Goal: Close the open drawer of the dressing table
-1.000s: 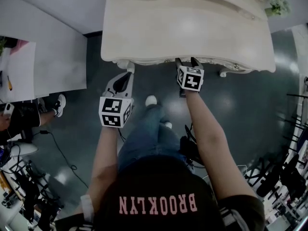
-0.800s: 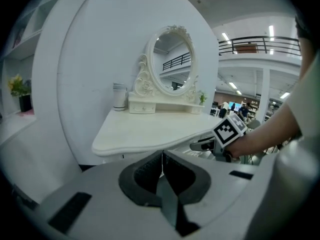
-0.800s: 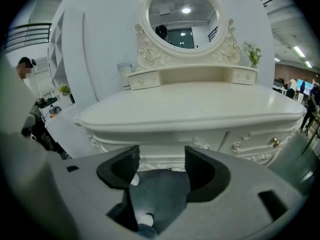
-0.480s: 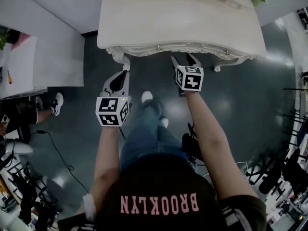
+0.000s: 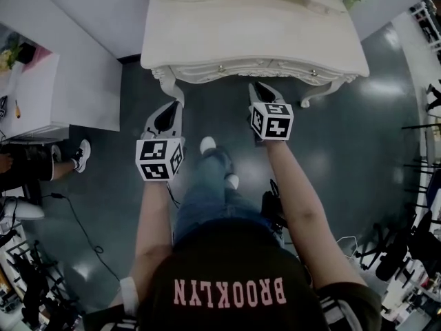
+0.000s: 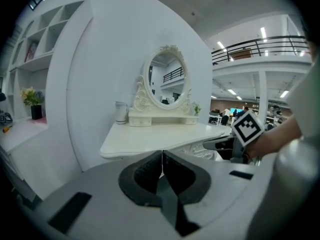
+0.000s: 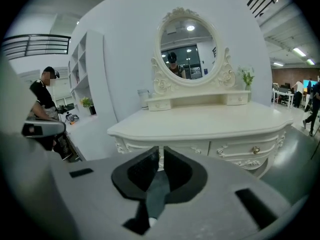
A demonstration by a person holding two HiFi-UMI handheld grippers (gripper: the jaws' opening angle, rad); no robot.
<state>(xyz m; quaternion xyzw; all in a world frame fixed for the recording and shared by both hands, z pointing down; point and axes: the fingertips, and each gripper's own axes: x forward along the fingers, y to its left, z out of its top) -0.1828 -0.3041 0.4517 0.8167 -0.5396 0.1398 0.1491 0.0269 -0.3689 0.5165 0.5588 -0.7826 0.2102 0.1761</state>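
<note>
Looking down, head view: the dressing table (image 5: 255,33) stands on the far side, with its carved front edge (image 5: 269,69) running left to right. Nothing juts out past that edge, so the drawer looks pushed home.
Left claw, head view: the left gripper (image 5: 176,105) hangs over the dark floor (image 5: 358,136), near the table's left leg (image 5: 169,85) but apart from it.
Right claw, head view: the right gripper (image 5: 262,88) hangs on the near side of the front edge and does not touch it.
Left gripper view, claw: the tips are clenched together with nothing between them.
Left gripper view, scene: the table top is ahead, with an oval mirror (image 6: 165,81) at the far side and a cup (image 6: 121,112) to its left. The right gripper shows at the right, short of the table front.
Right gripper view, claw: its jaws have just been closing. They now stand all but together with only a sliver between them, and they grasp nothing.
Right gripper view, drawer: the drawer fronts (image 7: 235,150) sit under the table top. The right one carries a round knob (image 7: 256,149). Each looks flush with the frame, and no gap or shadow shows.
Step in hand: by my reading the closing is done and both claws are clear of the table.
Next move: little seems left beyond checking that the front sits flush. If it stood out, it would need a straight, level push toward the far side with closed tips. That push should land on the flat of the front, away from the knob and the carving.
</note>
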